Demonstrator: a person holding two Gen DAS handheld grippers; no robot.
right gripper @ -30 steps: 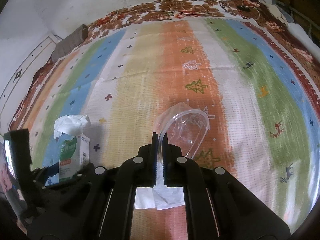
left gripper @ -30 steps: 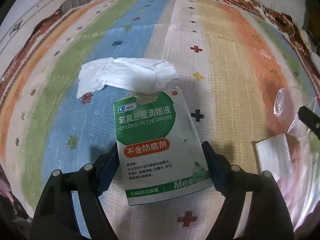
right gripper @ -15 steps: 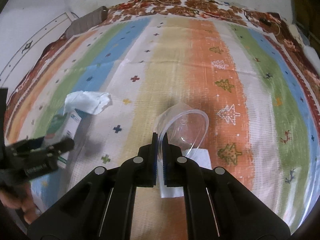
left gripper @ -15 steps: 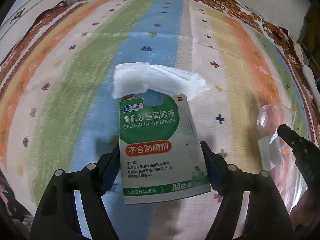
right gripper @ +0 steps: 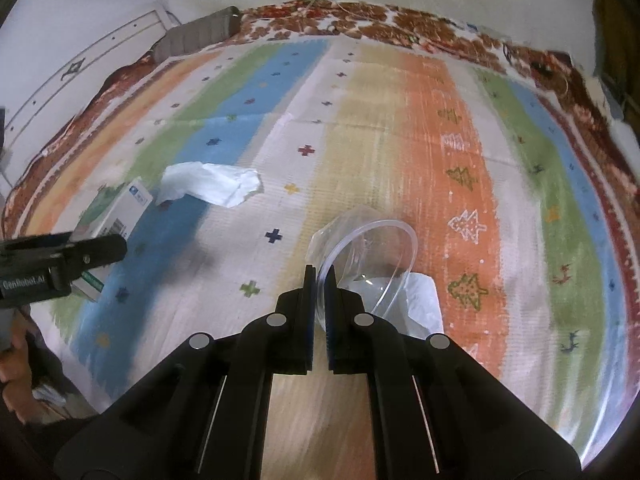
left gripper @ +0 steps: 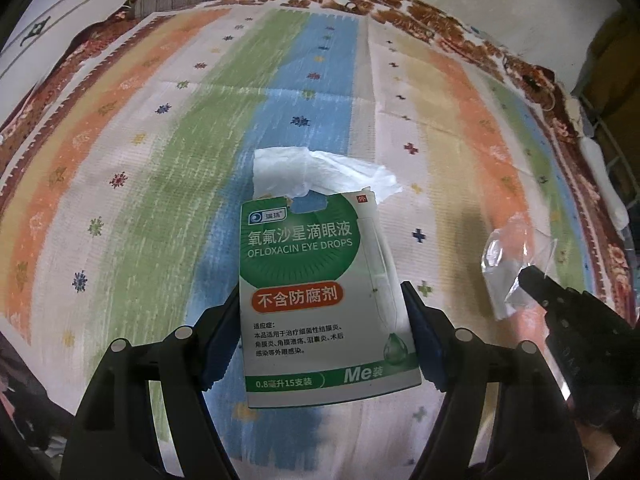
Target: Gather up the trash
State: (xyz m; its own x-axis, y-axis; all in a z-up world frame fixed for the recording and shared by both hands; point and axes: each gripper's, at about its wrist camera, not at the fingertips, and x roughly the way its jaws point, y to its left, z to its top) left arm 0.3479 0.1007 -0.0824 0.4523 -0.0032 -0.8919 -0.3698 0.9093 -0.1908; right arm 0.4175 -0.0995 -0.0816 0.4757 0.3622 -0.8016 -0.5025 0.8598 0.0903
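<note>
Left tongs are clamped on the green-and-white eye drops box, held above the striped bedspread. A crumpled tissue pokes out of the box's top. Right tongs are pinched tight on the rim of a clear plastic lid.

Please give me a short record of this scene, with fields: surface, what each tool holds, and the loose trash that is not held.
surface: striped mat with small cross patterns
left tool: shut on eye drops box, held by its two sides
right tool: shut on rim of clear plastic cup
loose trash: crumpled white tissue on the mat beyond the box; white paper piece under the cup
</note>
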